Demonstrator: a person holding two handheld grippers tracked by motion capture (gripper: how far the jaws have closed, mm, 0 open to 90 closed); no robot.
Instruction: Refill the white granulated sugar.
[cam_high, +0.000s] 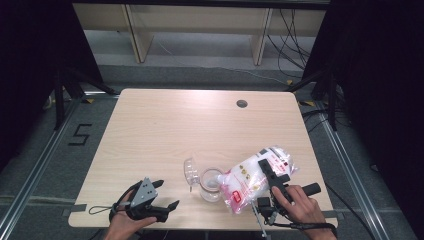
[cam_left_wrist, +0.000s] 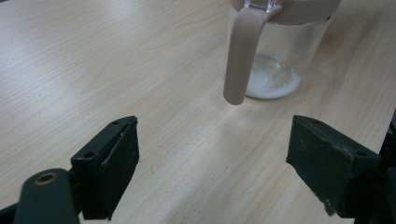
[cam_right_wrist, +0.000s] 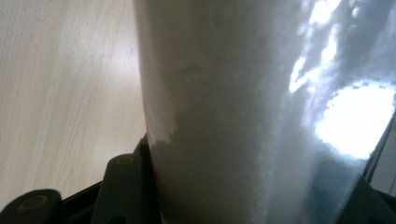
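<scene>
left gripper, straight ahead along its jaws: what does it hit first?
Probably the clear jar: its hanging lid strap lies nearest. The left gripper is open, with bare table between them; depth is hard to judge.

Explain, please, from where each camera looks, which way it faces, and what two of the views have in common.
High view: fixed above the person's side, facing forward and down on the table; both hands, the left gripper and the right gripper show.
Left gripper view: rides on the left gripper, looking along its open jaws at the clear jar holding some white powder.
Right gripper view: rides on the right gripper, close against the bag of white powder between its jaws.
Shared: the high view also shows that jar and bag.
</scene>
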